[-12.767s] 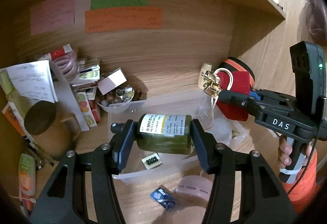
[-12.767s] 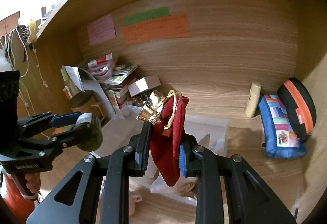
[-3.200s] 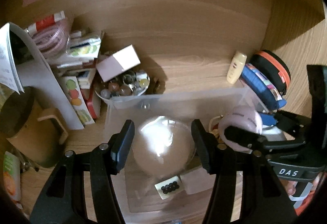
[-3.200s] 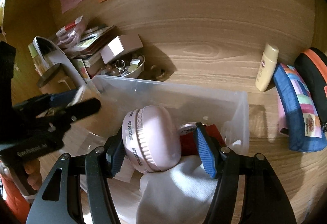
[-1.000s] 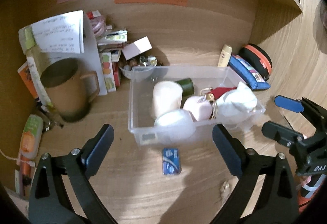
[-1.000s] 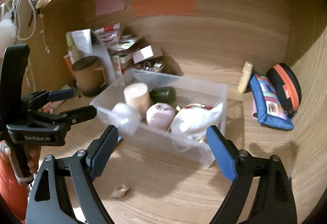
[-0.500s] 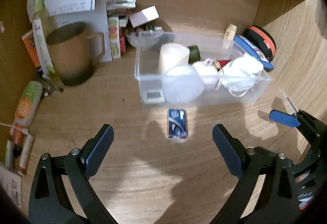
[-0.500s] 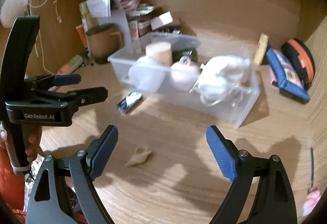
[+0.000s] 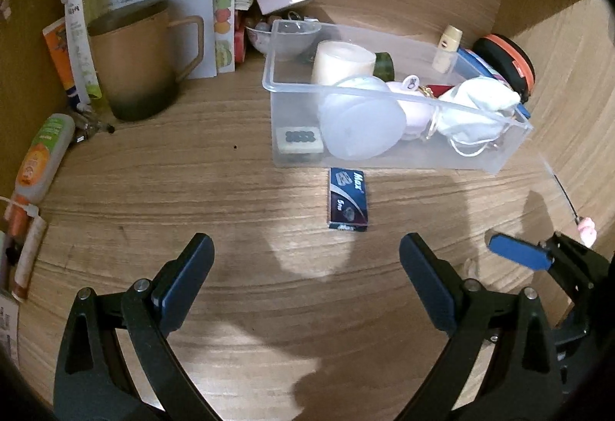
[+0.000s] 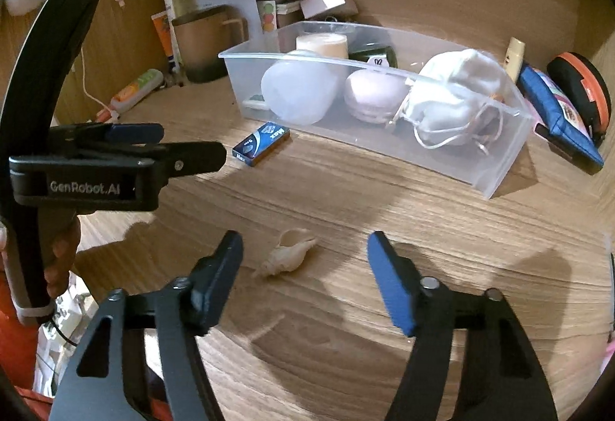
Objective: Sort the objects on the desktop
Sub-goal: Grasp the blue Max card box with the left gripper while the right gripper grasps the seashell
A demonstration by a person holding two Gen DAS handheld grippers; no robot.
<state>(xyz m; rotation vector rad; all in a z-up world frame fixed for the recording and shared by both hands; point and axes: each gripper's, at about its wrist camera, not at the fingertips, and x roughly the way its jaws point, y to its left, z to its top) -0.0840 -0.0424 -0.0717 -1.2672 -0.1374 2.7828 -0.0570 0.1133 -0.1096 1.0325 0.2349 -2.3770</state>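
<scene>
A clear plastic bin [image 9: 511, 148] [image 10: 499, 175] on the wooden desk holds a cream candle [image 9: 342, 61], a frosted dome [image 9: 361, 125], a pink round case [image 10: 374, 92], a white cloth pouch [image 10: 453, 94] and a dark green jar [image 9: 384, 64]. A blue Max box [image 9: 348, 200] [image 10: 261, 144] lies in front of the bin. A pale seashell [image 10: 290, 253] lies on the desk between the fingers of my right gripper [image 10: 303, 280], which is open and empty. My left gripper [image 9: 305, 277] is open and empty, well short of the blue box.
A brown mug [image 9: 134, 55], papers and small boxes stand at the back left. A tube [image 9: 42, 155] lies at the left edge. A cream bottle [image 9: 446, 48], a blue pouch [image 10: 557, 113] and a black-orange case [image 10: 580, 90] sit right of the bin.
Both grippers have pulled back from the bin and tilted down toward the desk. The seashell now lies between the right gripper's fingers; the blue box sits nearer the left gripper.
</scene>
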